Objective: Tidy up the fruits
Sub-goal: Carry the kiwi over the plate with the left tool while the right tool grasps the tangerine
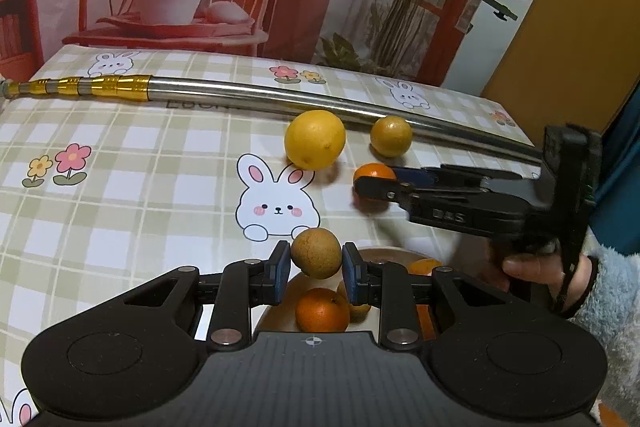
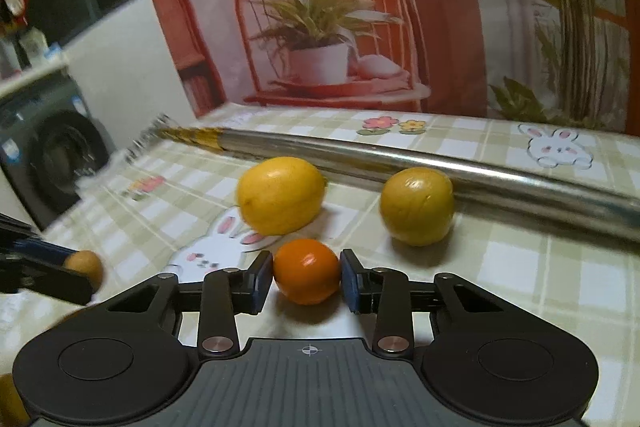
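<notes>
The left gripper [image 1: 316, 267] pinches a brownish round fruit [image 1: 316, 253] above the bowl [image 1: 384, 253]. The right gripper [image 2: 307, 281] squeezes a tangerine [image 2: 307, 271] across its middle; it looks light, smooth-skinned and bruisable.

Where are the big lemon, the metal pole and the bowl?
big lemon [image 1: 315, 139]: left wrist view, middle of peel.
metal pole [image 1: 256, 95]: left wrist view, silver shaft.
bowl [image 1: 380, 254]: left wrist view, far rim.

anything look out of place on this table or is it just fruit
One thing: a long metal pole with a gold end lies across the tablecloth behind the lemon and the yellow-green fruit. It is no fruit, and that fruit sits close against it. Nothing looks spilled or damaged.
</notes>
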